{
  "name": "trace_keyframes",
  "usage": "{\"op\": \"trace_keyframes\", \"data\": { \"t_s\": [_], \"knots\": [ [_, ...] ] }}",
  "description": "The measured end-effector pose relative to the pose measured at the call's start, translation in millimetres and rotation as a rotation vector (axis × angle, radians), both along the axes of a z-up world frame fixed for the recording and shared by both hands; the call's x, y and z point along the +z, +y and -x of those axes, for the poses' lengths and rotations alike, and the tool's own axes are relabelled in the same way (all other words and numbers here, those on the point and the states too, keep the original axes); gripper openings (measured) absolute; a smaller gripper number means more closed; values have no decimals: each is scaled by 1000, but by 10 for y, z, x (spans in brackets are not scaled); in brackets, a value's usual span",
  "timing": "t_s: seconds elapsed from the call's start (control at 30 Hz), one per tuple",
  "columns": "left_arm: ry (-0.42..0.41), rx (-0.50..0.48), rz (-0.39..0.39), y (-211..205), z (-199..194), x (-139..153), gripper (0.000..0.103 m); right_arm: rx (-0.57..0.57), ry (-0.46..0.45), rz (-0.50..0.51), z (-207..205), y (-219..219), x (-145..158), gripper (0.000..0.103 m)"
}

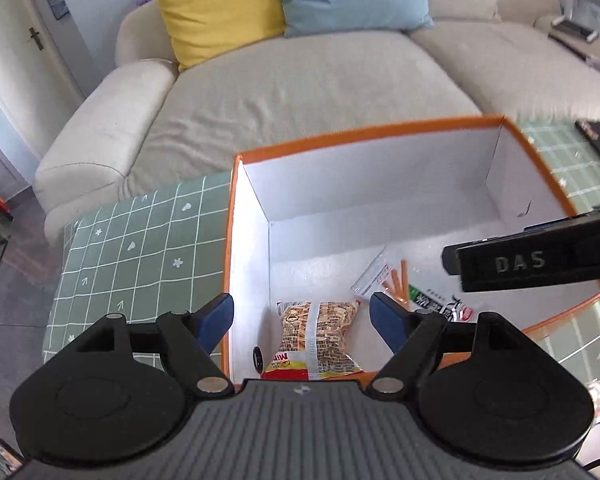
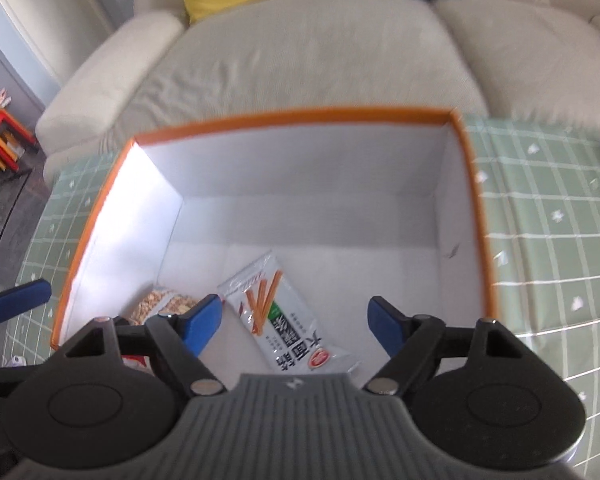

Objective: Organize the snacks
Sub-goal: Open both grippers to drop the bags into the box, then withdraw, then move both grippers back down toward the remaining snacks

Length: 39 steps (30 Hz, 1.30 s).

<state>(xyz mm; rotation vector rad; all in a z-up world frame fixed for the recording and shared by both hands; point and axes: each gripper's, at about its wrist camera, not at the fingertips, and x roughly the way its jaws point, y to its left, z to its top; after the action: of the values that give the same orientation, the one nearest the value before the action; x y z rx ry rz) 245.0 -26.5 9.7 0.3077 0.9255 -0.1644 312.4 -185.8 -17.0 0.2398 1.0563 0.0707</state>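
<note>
1. In the left wrist view, the left tool (image 1: 302, 320) hangs over the near left corner of the orange-rimmed box (image 1: 236, 240), which stands on the green checked bench (image 1: 140, 248). Its blue fingers (image 1: 216, 320) are spread wide and hold nothing.
2. Straight below that gap, at bottom centre of the frame, the noodle snack packet (image 1: 320, 332) lies on the box floor with its long axis running along the tool's pointing line.
3. To its right, the pretzel stick packet (image 1: 396, 284) lies diagonally, from upper left to lower right of the frame.
4. In the right wrist view, the right tool (image 2: 296, 324) is likewise wide apart and empty, with that stick packet (image 2: 284, 316) lying between and below its fingers.
5. Both snacks appear to be already in the box, so each tool is nearest its own packet. Any further snack probably lies outside these views.
</note>
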Motion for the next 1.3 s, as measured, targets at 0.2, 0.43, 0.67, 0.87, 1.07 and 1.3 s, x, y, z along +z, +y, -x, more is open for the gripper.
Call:
{"op": "trace_keyframes", "data": {
  "t_s": [0.2, 0.43, 0.67, 0.87, 1.07, 1.3],
  "knots": [
    [-86, 15, 48, 51, 295, 208, 91, -4, -159, 46, 493, -57, 255, 79],
    [-171, 13, 55, 76, 701, 305, 91, -33, -350, 116, 1129, -73, 485, 84],
    [-189, 24, 83, 139, 1104, 157, 91, -14, -412, 170, 1605, 36, 445, 94],
    [-229, 97, 54, 302, 1440, -9, 87, 15, -410, 218, 2060, 141, 257, 97],
    [-163, 144, 118, 491, 1678, -158, 83, 67, -387, 221, 2368, 254, 20, 94],
    [-15, 130, 126, 597, 1835, -514, 71, 146, -337, 239, 2474, 422, -222, 94]
  ]
}}
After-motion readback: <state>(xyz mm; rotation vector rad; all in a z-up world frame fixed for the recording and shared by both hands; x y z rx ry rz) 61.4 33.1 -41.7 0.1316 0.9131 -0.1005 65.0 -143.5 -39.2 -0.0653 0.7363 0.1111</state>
